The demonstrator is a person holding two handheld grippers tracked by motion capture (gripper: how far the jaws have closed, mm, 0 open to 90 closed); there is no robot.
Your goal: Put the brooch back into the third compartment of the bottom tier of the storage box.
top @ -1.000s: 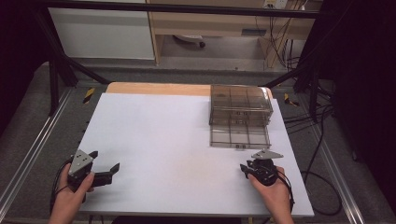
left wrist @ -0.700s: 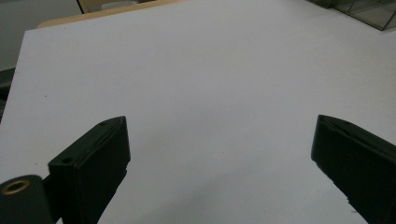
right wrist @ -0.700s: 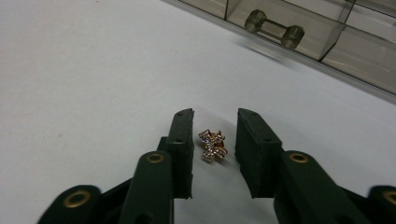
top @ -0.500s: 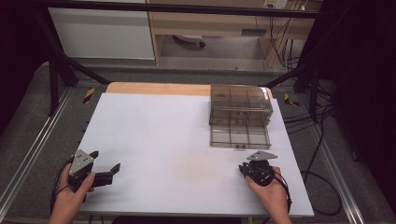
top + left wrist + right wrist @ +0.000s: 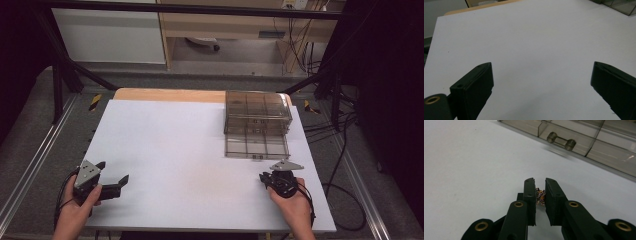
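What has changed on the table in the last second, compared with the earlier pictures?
Almost nothing. The right claw has slid a little toward the person's edge of the table, still clamped on a small sparkly trinket. The left claw stays open and in its place. The clear drawer box has not moved, its bottom drawer still pulled out.

desk surface bare and open between the two hand-held grippers, wide passage across left and centre. sole obstacle: clear drawer box at far right, its pulled-out drawer jutting just ahead of right hand-held gripper.
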